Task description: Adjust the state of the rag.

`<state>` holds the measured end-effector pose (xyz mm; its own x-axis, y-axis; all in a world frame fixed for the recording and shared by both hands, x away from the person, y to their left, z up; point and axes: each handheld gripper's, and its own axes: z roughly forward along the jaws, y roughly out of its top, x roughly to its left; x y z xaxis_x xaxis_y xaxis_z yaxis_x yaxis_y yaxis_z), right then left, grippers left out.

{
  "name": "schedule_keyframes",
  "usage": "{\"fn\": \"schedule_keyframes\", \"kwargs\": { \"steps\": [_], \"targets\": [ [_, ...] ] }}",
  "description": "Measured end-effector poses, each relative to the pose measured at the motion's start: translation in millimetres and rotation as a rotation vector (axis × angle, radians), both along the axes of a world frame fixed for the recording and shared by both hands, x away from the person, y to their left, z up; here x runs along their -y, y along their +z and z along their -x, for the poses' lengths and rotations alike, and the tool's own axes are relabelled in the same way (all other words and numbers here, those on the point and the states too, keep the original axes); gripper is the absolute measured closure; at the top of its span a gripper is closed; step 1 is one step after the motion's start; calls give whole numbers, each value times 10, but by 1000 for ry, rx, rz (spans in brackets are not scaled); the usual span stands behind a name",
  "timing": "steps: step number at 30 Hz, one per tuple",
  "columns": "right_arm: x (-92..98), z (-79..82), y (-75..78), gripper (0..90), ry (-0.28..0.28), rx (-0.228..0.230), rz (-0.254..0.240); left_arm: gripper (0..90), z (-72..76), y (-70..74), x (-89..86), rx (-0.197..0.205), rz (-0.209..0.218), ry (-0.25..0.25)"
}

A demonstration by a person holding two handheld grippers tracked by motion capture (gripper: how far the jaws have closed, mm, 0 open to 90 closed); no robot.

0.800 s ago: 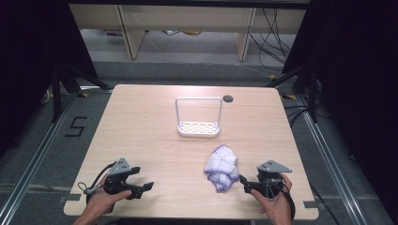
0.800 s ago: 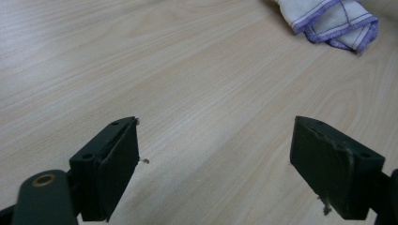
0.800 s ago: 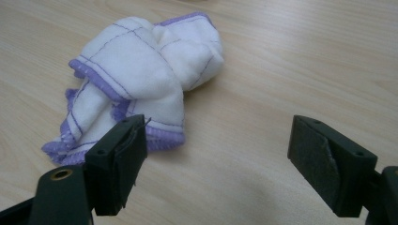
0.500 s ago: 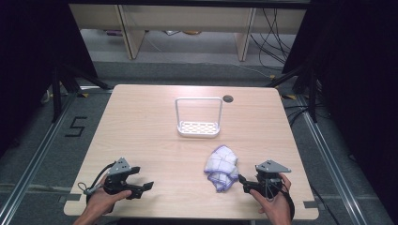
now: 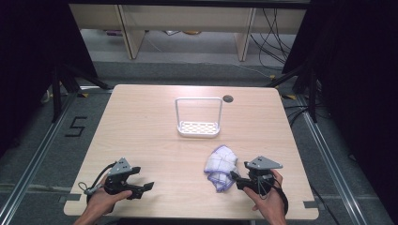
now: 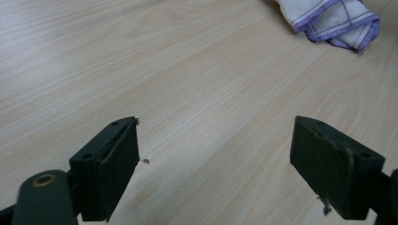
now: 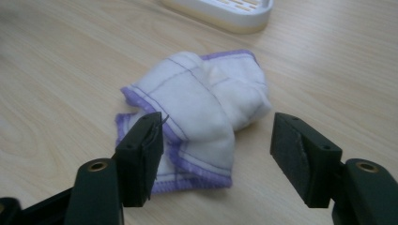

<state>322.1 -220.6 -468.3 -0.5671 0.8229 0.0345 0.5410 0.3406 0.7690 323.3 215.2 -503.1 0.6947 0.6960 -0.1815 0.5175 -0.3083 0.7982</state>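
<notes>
A crumpled white cloth with purple edging [image 5: 220, 166] lies on the wooden table [image 5: 141, 131], right of centre and near the front. My right gripper [image 5: 234, 179] sits just in front of it, open. In the right gripper view the cloth [image 7: 202, 108] reaches in between the jaws, and its near corner lies beside the left pad; the pads do not press on it. My left gripper [image 5: 145, 186] rests low at the front left, open over bare wood [image 6: 216, 136]. The cloth [image 6: 333, 21] appears far off at the top right of the left gripper view.
A white rack with a slotted base and a tall wire handle [image 5: 198, 127] stands mid-table behind the cloth; its base edge [image 7: 220, 11] is also in the right gripper view. A dark round grommet [image 5: 228, 99] sits near the far edge. Shelving and cables lie beyond the table.
</notes>
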Motion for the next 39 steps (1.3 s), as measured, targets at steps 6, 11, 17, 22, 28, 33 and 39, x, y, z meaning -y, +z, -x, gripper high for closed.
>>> {"fn": "schedule_keyframes", "kwargs": {
  "steps": [6,11,17,22,28,33,39],
  "targets": [
    [-151,-54,45,435,51,16,36,153,-5,-10,7,0,2,1],
    [-379,-96,55,488,137,35,77,153,-10,-8,3,-3,-7,-5],
    [-568,-159,35,532,186,35,108,153,-12,-7,-2,-4,-4,-4],
    [-649,-211,-3,551,195,15,132,153,-13,-9,-5,-3,-14,1],
    [-707,-265,-66,559,210,4,181,153,-16,-14,-4,-1,-6,2],
    [-728,-287,-97,622,219,12,236,153,-20,-14,-5,-6,-7,-1],
    [-684,-302,-99,820,216,49,269,153,-16,-13,-4,-1,-13,-3]
  ]
}}
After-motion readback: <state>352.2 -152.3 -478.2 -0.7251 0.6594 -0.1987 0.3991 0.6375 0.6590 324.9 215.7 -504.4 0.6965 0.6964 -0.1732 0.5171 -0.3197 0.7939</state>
